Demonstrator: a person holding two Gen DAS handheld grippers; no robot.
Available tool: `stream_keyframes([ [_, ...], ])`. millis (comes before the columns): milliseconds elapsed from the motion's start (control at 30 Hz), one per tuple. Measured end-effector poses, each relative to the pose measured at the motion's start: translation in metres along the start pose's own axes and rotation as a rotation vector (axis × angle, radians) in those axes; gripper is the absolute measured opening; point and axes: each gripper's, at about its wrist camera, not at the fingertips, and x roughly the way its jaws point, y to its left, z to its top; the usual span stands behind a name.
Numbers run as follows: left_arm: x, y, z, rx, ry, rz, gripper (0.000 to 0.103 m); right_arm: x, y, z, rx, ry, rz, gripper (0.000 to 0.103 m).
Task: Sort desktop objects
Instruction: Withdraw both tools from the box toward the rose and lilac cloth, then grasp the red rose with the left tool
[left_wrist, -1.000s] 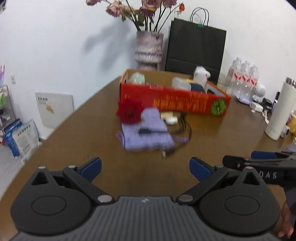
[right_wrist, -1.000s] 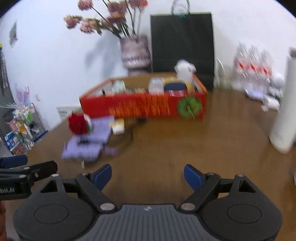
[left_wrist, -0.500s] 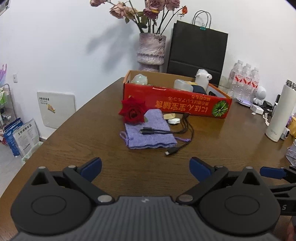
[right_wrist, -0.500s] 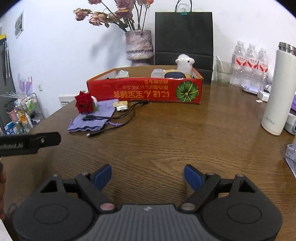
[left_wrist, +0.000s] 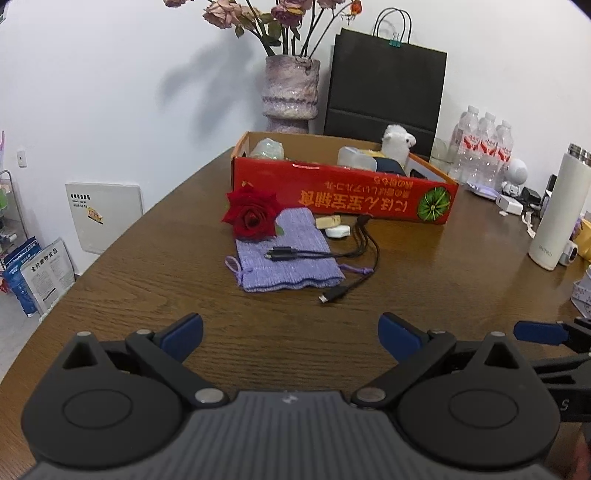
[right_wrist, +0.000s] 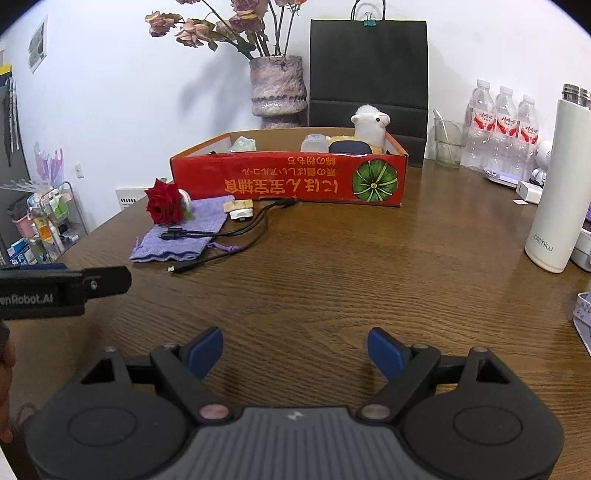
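The loose desktop objects lie in a small cluster on the brown wood-grain table (left_wrist: 155, 280), just in front of the long red cardboard box (left_wrist: 343, 192) that already holds a white plush alpaca (left_wrist: 397, 142) and some containers. From left to right in the left wrist view: a red fabric rose (left_wrist: 253, 218) with layered petals rests on the far corner of a flat lilac knitted drawstring pouch (left_wrist: 286, 258); a black multi-head charging cable (left_wrist: 354, 254) trails across the pouch and curls off onto the wood; a small beige block (left_wrist: 327, 221) and a small white rounded plug-like piece (left_wrist: 338, 232) sit touching, close under the box wall.

The left gripper (left_wrist: 290, 332) and the right gripper (right_wrist: 295, 349) both hover low over bare table, well short of the cluster, fingers spread wide with nothing between them.

The step in hand looks like the first reach. The rose seems the simplest pick: soft, bulky, forgiving to squeeze. I would lift it before touching the pouch, since it rests on it. The cable is thin and limp; pinching its thick junction should work better than a strand, and it will likely drag the pouch. The glossy white piece may slip, so centre it squarely between the pads.
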Motion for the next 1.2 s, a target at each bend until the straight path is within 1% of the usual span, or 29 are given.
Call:
stream_keyframes([
  [167,0.003,0.001,0.002,-0.008,0.001,0.016,0.103,0.003,-0.004,-0.001,0.006,0.015,0.006,0.085],
  [367,0.008,0.008,0.012,-0.018,-0.028,0.036,0.101,0.007,-0.007,0.000,0.015,0.022,0.012,0.085],
  [433,0.015,0.012,0.021,-0.024,-0.034,0.049,0.098,0.009,-0.008,0.002,0.015,0.023,0.015,0.085],
  [600,0.037,0.025,0.053,-0.043,-0.081,0.059,0.098,0.017,-0.008,0.012,0.018,0.016,0.034,0.085],
  [767,0.074,0.031,0.083,-0.030,-0.084,0.023,0.097,0.033,-0.005,0.024,0.023,0.023,0.041,0.085],
  [800,0.085,0.032,0.089,-0.025,-0.069,0.021,0.095,0.035,-0.004,0.026,0.020,0.025,0.042,0.085],
  [867,0.103,0.034,0.096,-0.028,-0.042,0.038,0.077,0.040,-0.003,0.031,0.019,0.022,0.048,0.085],
  [900,0.111,0.038,0.098,-0.037,-0.017,0.033,0.053,0.042,-0.003,0.034,0.019,0.022,0.048,0.085],
  [933,0.118,0.041,0.098,-0.047,0.009,0.022,0.045,0.044,-0.002,0.037,0.019,0.019,0.047,0.085],
  [967,0.119,0.044,0.096,-0.060,0.020,0.011,0.041,0.047,-0.002,0.040,0.019,0.016,0.045,0.085],
  [1000,0.116,0.047,0.093,-0.066,0.015,-0.007,0.035,0.050,-0.002,0.043,0.018,0.015,0.042,0.085],
  [1067,0.107,0.050,0.086,-0.056,0.002,-0.035,0.033,0.055,-0.002,0.047,0.020,0.013,0.041,0.085],
  [1100,0.099,0.053,0.082,-0.072,-0.009,-0.044,0.032,0.058,-0.001,0.048,0.022,0.017,0.041,0.085],
  [1133,0.090,0.054,0.080,-0.079,-0.026,-0.070,0.032,0.060,0.000,0.048,0.025,0.024,0.042,0.085],
  [1200,0.065,0.057,0.074,-0.097,-0.065,-0.163,0.032,0.062,0.002,0.049,0.031,0.023,0.057,0.084],
])
